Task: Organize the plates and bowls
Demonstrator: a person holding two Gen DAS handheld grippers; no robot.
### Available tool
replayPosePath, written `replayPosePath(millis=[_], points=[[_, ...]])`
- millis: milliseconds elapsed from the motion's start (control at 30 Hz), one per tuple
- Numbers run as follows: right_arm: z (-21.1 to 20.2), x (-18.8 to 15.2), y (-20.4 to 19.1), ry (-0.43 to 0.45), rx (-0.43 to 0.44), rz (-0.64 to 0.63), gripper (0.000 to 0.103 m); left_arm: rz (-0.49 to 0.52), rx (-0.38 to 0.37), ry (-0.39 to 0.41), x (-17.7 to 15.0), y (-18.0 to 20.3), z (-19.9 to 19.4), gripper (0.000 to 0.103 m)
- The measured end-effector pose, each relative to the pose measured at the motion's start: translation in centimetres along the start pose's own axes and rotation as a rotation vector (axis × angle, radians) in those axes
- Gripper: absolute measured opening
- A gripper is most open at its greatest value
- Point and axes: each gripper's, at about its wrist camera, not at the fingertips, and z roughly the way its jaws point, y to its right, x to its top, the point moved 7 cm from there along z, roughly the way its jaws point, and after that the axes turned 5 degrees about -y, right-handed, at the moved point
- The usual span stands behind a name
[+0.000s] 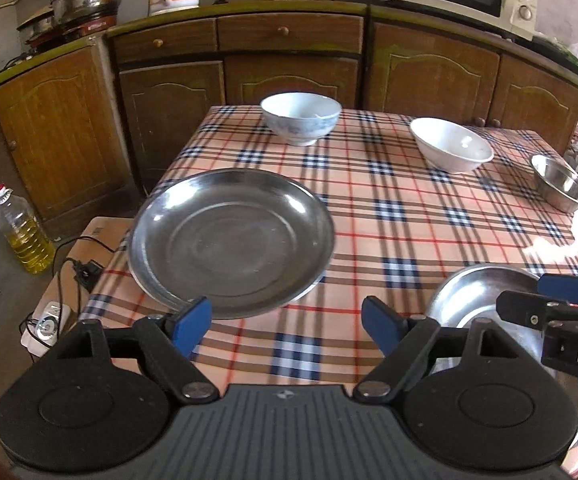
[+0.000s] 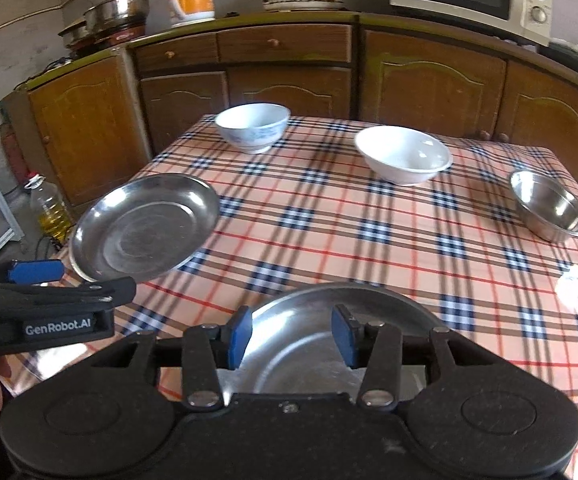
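Two round, shallow stainless-steel plates are what I am sorting first. The larger steel plate (image 1: pixel 231 242) lies near the table's left edge, just ahead of my left gripper (image 1: pixel 287 326), whose jaws stand wide apart with nothing between them. The second steel plate (image 2: pixel 329 344) sits at the near edge, directly under my right gripper (image 2: pixel 292 336); its blue pads are parted over the plate and, as far as I can see, press on nothing.

Farther back on the checked tablecloth (image 1: pixel 389 208) stand a blue-patterned white ceramic bowl (image 1: pixel 301 118), a plain white bowl (image 1: pixel 451 145) and a small steel bowl (image 1: pixel 561 182), well apart.

I judge the stacking has not begun. Next I need to nip one plate's rim and set it inside the other.
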Motion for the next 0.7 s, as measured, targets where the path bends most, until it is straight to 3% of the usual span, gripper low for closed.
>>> replayPosePath(millis=[700], points=[[5.2, 3.5, -7.1, -0.016, 0.061, -0.027, 0.055, -0.085, 0.059, 0.012, 1.5, -8.1, 2.4, 0.086]])
